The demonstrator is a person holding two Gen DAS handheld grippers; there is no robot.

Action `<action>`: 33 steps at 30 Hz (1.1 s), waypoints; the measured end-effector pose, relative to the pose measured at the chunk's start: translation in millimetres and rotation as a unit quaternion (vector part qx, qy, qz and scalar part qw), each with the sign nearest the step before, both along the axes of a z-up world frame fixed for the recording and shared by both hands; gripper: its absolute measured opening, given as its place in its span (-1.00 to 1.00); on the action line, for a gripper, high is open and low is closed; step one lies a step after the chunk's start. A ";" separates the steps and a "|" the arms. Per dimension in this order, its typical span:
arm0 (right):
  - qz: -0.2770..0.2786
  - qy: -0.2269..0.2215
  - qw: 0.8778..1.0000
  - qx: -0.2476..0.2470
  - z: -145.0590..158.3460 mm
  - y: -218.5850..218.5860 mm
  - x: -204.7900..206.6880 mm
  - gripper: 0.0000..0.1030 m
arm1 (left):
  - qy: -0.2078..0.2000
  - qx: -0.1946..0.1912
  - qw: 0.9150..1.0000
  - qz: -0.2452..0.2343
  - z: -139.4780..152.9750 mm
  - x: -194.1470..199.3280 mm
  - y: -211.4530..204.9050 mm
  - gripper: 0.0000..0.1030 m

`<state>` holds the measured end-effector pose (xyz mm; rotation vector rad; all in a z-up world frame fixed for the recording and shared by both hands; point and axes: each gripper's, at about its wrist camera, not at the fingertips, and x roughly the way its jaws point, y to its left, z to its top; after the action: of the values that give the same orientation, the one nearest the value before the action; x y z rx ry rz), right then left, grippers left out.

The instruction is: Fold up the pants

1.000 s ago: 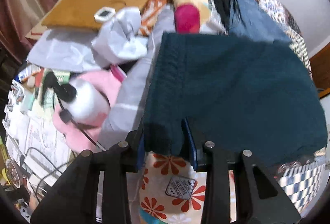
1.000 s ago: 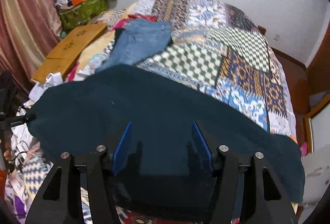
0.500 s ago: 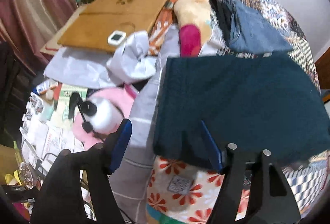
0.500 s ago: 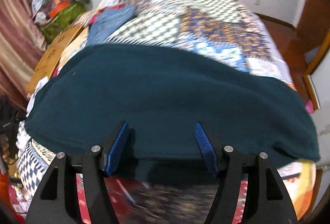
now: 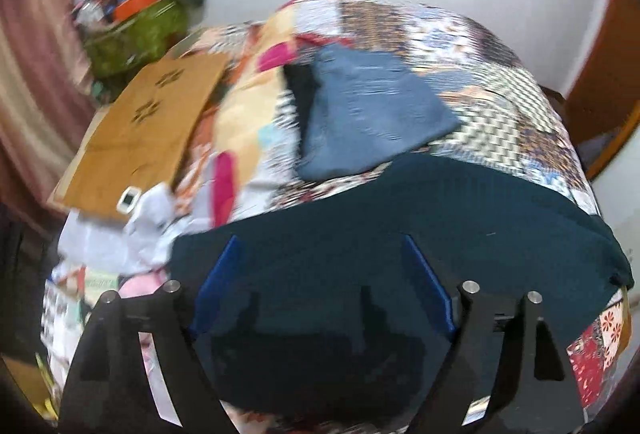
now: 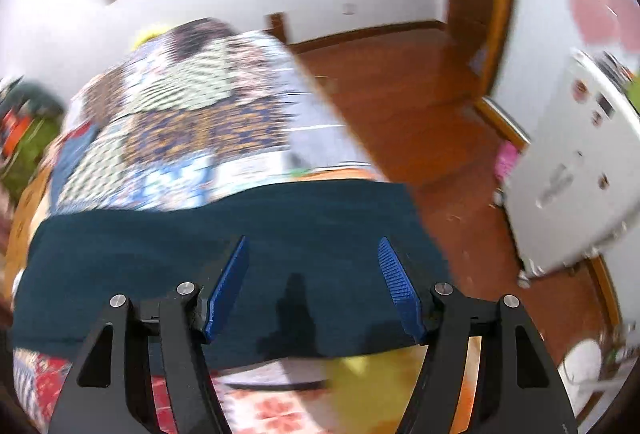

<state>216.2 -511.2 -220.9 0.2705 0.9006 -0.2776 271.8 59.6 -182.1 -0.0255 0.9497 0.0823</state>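
I am hovering both my left gripper [image 5: 324, 270] and right gripper [image 6: 312, 274], jaws wide and empty, the left's having just been opening, over the teal pants [image 5: 400, 218] lying on the bed [image 5: 500, 82], stretching nine to three o'clock.

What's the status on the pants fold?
Left claw open, jaws just opened; right claw open. Dark teal pants flat on quilt, unheld. Folded jeans lie beyond, clear.
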 end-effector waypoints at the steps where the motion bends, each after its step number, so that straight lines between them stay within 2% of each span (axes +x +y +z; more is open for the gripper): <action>1: -0.014 0.006 1.000 -0.001 -5.5 -12.1 0.6 0.23 | 0.001 0.003 1.000 -0.011 -0.7 5.4 -12.3 0.63; 5: -0.037 0.034 0.999 0.001 -28.8 -41.2 10.0 0.23 | 0.015 0.009 0.999 -0.046 -13.1 26.2 -51.3 0.63; 10: -0.037 0.068 0.997 0.009 -59.6 -64.0 24.7 0.22 | 0.046 0.018 0.996 -0.070 -35.6 44.9 -84.4 0.63; 17: -0.015 0.088 0.995 0.052 -88.0 -78.7 37.6 0.22 | 0.080 0.030 0.993 -0.085 -60.8 53.7 -103.7 0.63; 19: -0.006 0.086 0.993 0.077 -92.8 -81.0 38.4 0.10 | 0.076 0.037 0.993 -0.085 -63.8 52.4 -107.0 0.64; 20: -0.001 0.084 0.992 0.092 -94.6 -81.3 38.2 -0.09 | 0.073 0.039 0.993 -0.085 -64.1 51.7 -108.1 0.64; 21: 0.002 0.085 0.991 0.101 -96.1 -80.6 37.5 -0.18 | 0.071 0.040 0.993 -0.085 -64.0 51.7 -109.1 0.64; 22: 0.003 0.085 0.991 0.099 -97.5 -79.5 37.0 -0.21 | 0.071 0.038 0.993 -0.084 -64.1 51.8 -109.4 0.64; 24: 0.014 0.082 0.992 0.095 -97.2 -74.1 36.9 -0.54 | 0.072 0.033 0.994 -0.081 -64.7 52.4 -108.9 0.64; 27: 0.020 0.075 0.995 0.066 -92.9 -64.8 35.7 -0.72 | 0.072 0.032 0.994 -0.079 -64.0 51.9 -108.7 0.64; 30: 0.023 0.063 0.998 -0.003 -78.2 -52.1 36.4 -0.77 | 0.070 0.033 0.994 -0.081 -61.5 49.2 -109.7 0.64; 33: 0.008 0.031 0.999 -0.042 -56.8 -56.5 36.0 -0.78 | 0.066 0.040 0.994 -0.082 -57.6 46.5 -109.4 0.64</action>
<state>252.2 -567.7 -277.7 0.1779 0.9485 -0.3103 318.3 -49.8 -239.7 0.1334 1.0765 -0.0305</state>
